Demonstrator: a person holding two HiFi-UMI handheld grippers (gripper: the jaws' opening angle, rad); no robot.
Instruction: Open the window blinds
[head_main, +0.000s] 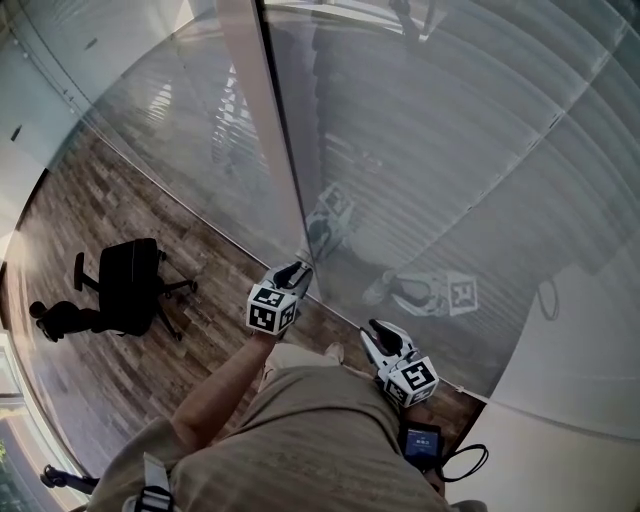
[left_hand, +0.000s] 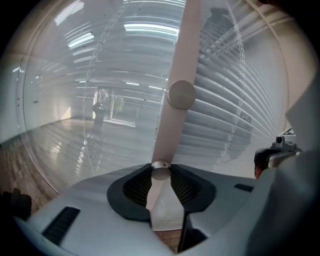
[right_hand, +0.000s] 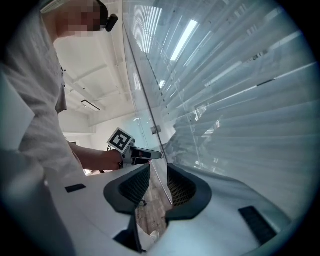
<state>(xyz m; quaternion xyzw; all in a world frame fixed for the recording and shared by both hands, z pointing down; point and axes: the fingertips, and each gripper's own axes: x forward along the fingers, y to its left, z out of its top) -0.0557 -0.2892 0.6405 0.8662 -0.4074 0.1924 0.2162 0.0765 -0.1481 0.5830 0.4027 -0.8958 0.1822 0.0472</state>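
Right gripper (head_main: 374, 330), closest to the person, is held with its jaws apart and empty beside the glass wall (head_main: 170, 110). Left gripper (head_main: 297, 269) has its jaws clamped on a small metal knob (left_hand: 160, 170) at the pale frame post (left_hand: 175, 125). Beyond the glass, the window blinds (head_main: 450, 150) are lowered, their slats covering the pane.

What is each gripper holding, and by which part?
The left gripper clamps the small metal knob on the pale window post, pads on its round sides. The right gripper holds nothing; its jaws stand apart.
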